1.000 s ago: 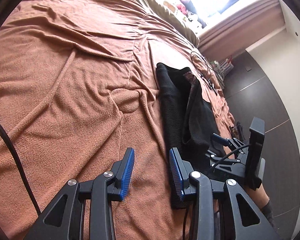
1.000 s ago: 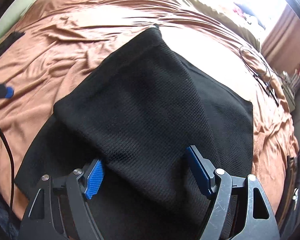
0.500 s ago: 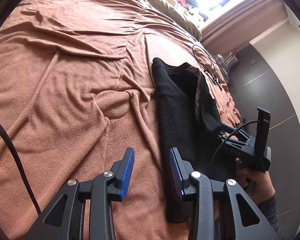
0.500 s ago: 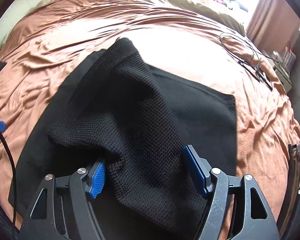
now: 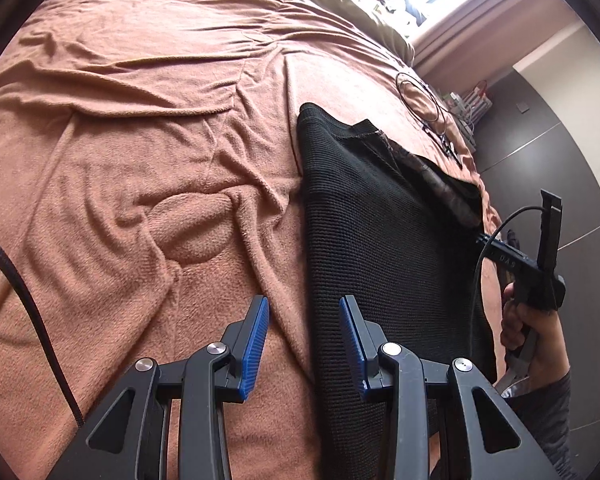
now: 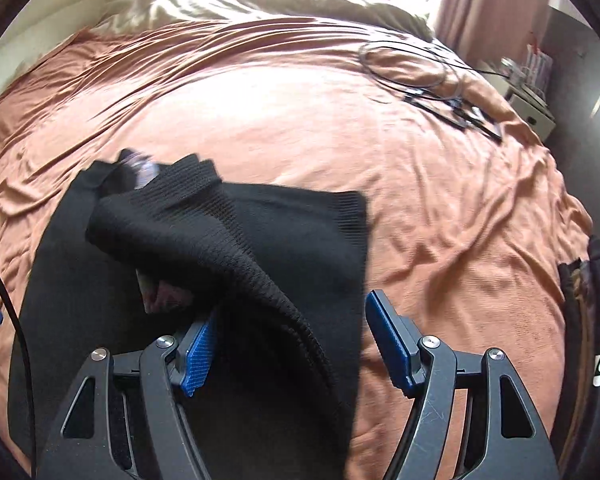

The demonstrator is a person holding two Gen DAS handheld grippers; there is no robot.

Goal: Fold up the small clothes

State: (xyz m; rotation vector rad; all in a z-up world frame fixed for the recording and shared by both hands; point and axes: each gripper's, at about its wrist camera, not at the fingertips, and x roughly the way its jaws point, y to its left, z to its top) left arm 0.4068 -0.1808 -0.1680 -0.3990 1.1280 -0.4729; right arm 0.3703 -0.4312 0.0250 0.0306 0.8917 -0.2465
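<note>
A black knit garment (image 5: 380,240) lies on the brown blanket (image 5: 140,160), its long left edge running toward me. My left gripper (image 5: 304,308) is open and hovers over the blanket just beside that edge, with nothing between its fingers. In the right wrist view a bunched fold of the garment (image 6: 228,232) rises from the flat layer and drapes across my right gripper (image 6: 292,312). That gripper's jaws stand wide open, and the fold rests on the left blue pad (image 6: 200,348). A hand (image 5: 528,328) holds the right gripper at the garment's right side.
Thin coiled cables (image 6: 420,76) lie on the blanket beyond the garment. An olive duvet (image 6: 300,4) covers the head of the bed. A dark bag (image 6: 592,280) sits past the bed's right edge, and a black cord (image 5: 20,292) crosses the left.
The right gripper has drawn back toward the near edge, dragging the garment's upper layer into a raised, bunched fold. More of the bed shows beyond it. The left gripper stays open beside the garment.
</note>
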